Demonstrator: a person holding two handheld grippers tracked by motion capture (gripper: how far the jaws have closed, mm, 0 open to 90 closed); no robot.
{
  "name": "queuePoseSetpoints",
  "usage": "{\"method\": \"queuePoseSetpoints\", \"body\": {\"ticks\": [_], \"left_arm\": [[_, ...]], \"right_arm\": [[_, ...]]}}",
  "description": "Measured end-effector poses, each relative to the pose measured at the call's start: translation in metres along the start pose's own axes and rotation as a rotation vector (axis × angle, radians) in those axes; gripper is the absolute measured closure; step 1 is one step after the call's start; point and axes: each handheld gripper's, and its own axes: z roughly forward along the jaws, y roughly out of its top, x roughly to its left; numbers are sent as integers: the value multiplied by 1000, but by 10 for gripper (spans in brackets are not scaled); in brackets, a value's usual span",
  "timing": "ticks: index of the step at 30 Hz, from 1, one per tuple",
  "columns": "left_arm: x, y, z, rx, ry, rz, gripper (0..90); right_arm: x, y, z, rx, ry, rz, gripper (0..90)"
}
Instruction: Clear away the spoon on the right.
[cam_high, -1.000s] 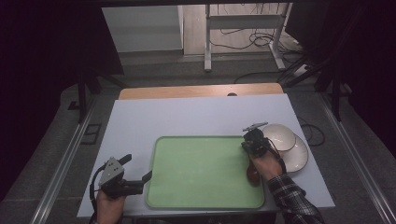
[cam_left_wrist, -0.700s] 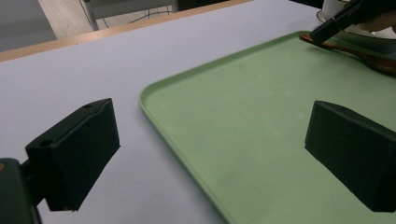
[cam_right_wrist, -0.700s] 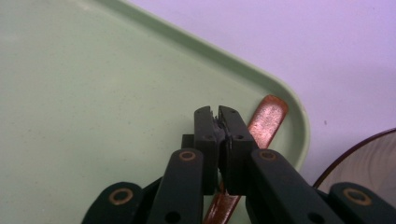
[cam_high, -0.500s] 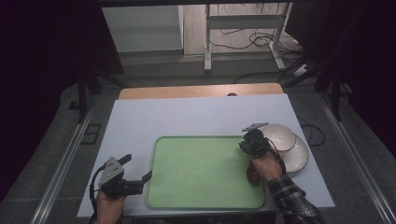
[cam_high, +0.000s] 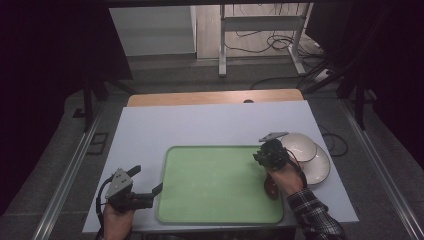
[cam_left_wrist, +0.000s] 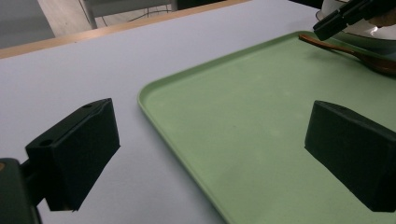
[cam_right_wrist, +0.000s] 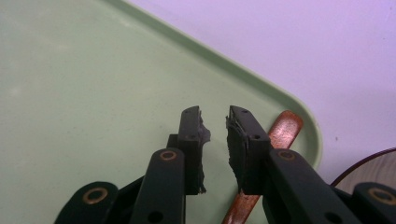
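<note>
A green tray (cam_high: 215, 185) lies on the white table. A brown wooden spoon (cam_right_wrist: 285, 130) rests on it along its right rim, its bowl (cam_high: 271, 188) by the person's right hand. My right gripper (cam_right_wrist: 215, 123) hovers just above the tray beside the spoon's handle. Its jaws have just been opening and now stand a little apart with nothing between them. At the tray's left edge my left gripper (cam_high: 148, 179) is held low and wide open, and its two jaws frame the tray's near corner (cam_left_wrist: 261, 93). Across the tray, the left gripper view catches the spoon (cam_left_wrist: 345, 49) and the right gripper (cam_left_wrist: 345, 16).
Two white plates (cam_high: 305, 147) overlap on the table just right of the tray, close behind the right gripper. A wooden strip (cam_high: 215, 97) runs along the table's far edge. Bare white table lies beyond the tray and to its left.
The right gripper has barely shifted over the tray's right edge. The left gripper has kept still.
</note>
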Motion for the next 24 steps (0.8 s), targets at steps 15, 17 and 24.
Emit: {"method": "queuePoseSetpoints", "body": {"ticks": [15,17,24], "left_arm": [[0,0,0,0,-2,-2,27],[0,0,0,0,-2,-3,27],[0,0,0,0,-3,-3,27]], "right_arm": [[3,1,-11,-26,11,-22,664],[4,1,-12,-27,11,-22,653],[4,1,-16,-45,9,-30,596]]}}
